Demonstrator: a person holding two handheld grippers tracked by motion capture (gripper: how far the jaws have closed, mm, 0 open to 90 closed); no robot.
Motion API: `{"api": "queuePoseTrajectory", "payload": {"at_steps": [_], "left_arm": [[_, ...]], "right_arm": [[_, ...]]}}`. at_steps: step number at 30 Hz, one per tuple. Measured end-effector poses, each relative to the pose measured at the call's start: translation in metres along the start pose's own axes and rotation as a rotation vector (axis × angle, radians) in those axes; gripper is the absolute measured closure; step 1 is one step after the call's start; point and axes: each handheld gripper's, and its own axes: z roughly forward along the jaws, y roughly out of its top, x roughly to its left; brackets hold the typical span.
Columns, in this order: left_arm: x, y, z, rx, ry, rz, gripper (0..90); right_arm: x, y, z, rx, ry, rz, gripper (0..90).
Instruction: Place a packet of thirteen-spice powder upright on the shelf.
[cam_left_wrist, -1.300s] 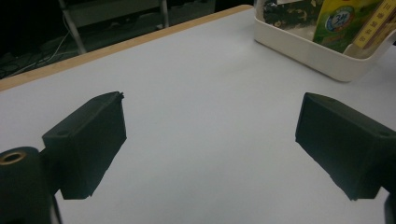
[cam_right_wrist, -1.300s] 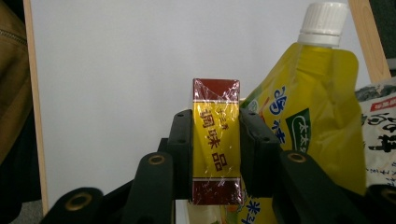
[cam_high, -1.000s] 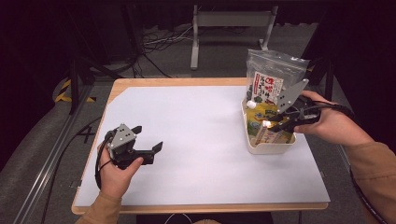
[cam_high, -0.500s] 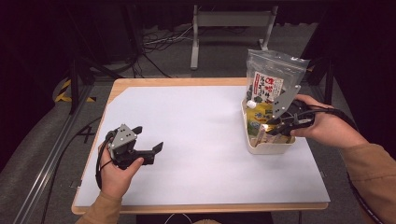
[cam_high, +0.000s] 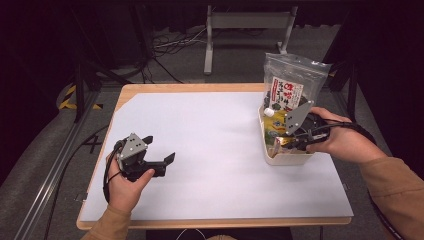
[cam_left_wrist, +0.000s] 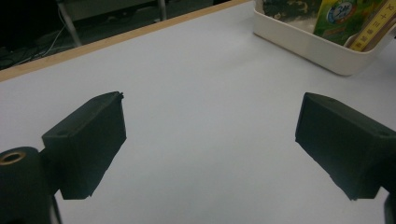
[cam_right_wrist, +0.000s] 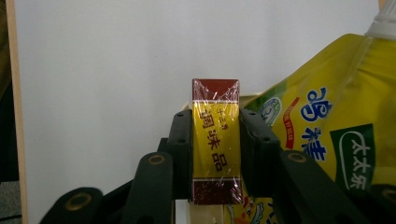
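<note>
Shrink-wrap on that little yellow-and-maroon seasoning box (cam_right_wrist: 215, 140) looks slick, but the box itself seems light and stiff, and your right tongs (cam_right_wrist: 215, 144) already pinch its two flat sides as it stands in the white bin (cam_high: 280, 159) beside the yellow spout pouch (cam_right_wrist: 327, 135), so I'd keep that mid-height hold. Left tongs (cam_left_wrist: 210, 140) hang released over the bare white surface (cam_high: 210, 135), in a dim room.

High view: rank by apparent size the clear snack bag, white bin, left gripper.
1. clear snack bag
2. white bin, close to the bag and partly hidden, so unsure
3. left gripper, clearly smallest
</note>
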Motion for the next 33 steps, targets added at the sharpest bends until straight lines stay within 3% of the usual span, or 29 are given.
{"api": "queuePoseTrajectory", "payload": {"at_steps": [11, 18, 28, 33], "left_arm": [[0.000, -0.001, 0.001, 0.004, -0.003, 0.002, 9.3], [0.000, 0.000, 0.002, 0.006, -0.005, 0.002, 9.3], [-0.001, -0.001, -0.002, 0.005, -0.020, 0.006, 9.1], [0.000, -0.004, -0.007, 0.004, -0.021, 0.004, 8.9]], "right_arm": [[-0.002, -0.005, 0.014, 0.044, 0.004, 0.009, 66.6], [-0.002, -0.006, 0.012, 0.035, -0.025, 0.036, 56.6], [0.005, -0.005, 0.000, -0.089, -0.068, 0.075, 44.6], [0.013, -0.010, -0.010, -0.200, -0.097, 0.144, 41.0]]}}
